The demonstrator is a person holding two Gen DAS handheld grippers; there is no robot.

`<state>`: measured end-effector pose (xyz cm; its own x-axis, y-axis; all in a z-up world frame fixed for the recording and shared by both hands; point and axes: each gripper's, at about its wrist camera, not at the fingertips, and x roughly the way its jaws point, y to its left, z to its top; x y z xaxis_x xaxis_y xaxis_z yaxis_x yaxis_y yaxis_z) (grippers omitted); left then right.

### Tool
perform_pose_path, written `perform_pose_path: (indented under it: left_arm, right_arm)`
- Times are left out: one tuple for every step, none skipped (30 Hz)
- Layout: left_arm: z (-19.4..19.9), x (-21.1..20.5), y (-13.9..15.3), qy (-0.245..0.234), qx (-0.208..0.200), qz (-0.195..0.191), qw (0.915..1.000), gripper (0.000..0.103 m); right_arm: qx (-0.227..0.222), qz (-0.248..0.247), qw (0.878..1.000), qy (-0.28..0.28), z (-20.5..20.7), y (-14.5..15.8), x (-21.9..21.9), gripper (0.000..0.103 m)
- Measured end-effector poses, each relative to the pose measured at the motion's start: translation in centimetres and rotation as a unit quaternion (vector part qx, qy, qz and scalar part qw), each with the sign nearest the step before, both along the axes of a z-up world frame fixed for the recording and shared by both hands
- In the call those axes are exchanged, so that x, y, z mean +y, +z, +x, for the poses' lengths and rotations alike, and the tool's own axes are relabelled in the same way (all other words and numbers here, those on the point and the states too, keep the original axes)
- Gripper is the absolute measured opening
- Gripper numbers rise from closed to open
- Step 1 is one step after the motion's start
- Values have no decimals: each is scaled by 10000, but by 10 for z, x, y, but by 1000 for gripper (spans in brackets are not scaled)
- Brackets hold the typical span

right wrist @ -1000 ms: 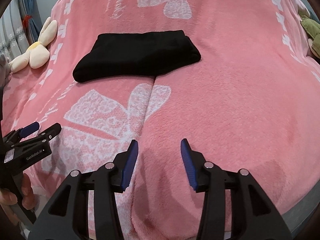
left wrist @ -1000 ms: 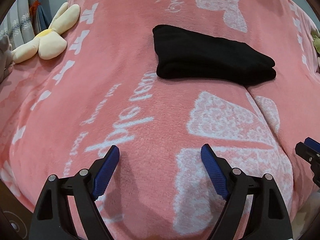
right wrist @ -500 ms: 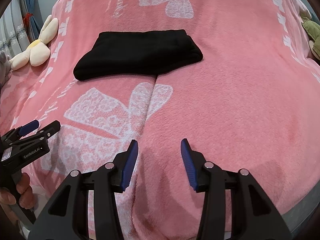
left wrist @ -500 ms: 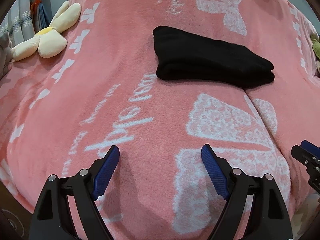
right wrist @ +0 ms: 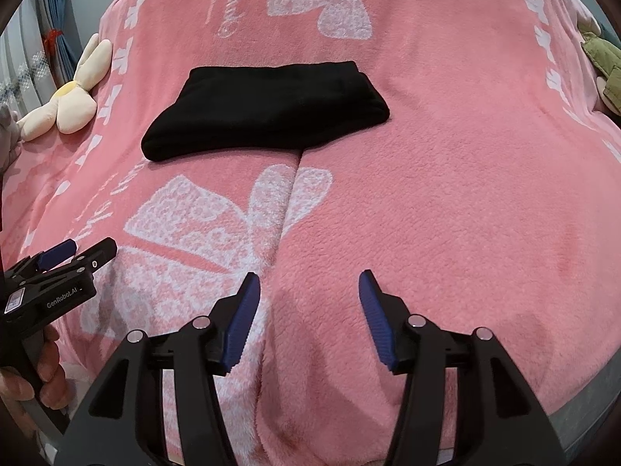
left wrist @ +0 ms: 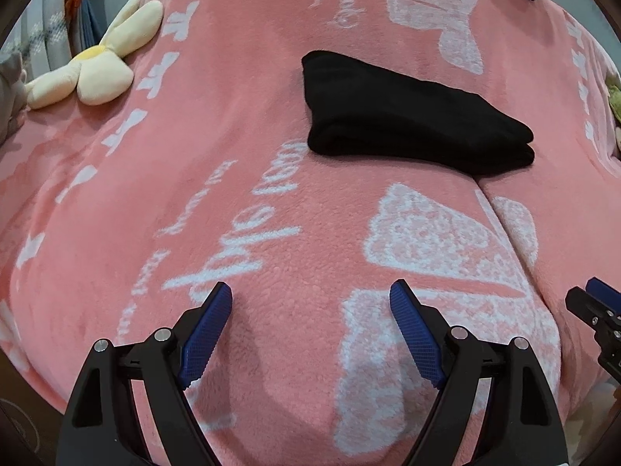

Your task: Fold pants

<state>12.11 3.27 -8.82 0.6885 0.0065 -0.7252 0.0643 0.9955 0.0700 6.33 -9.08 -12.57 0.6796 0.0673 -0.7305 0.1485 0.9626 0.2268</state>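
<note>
Pants first: the black, soft-knit pants point(left wrist: 411, 124) are already a compact folded bundle, lying flat on the pink fleece blanket with white bow prints point(left wrist: 271, 279), well up the bed from both grippers. A cream plush flower toy point(left wrist: 93, 73) sits well off to the bundle's left.

From the look of it the fold's basically done and this is the let-go-and-check bit. To do that well I'd say just keep both tools clear of the bundle so nothing drags a layer loose, and only go back in if an edge sticks out.

Left gripper point(left wrist: 310, 303) has its jaws spread wide, nothing in them, only blanket underneath. Right gripper point(right wrist: 306, 291) is about half apart and opening, also empty.

The bundle looks tidy: stacked layers showing along its near edge, corners rounded, no leg trailing.
</note>
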Motion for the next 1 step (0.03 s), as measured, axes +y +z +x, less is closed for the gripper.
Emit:
perform_pose_path:
  left_arm:
    - [0, 1, 0, -6, 9, -42, 10000, 81]
  right_arm:
    - [0, 0, 10000, 0, 0, 0, 0, 52]
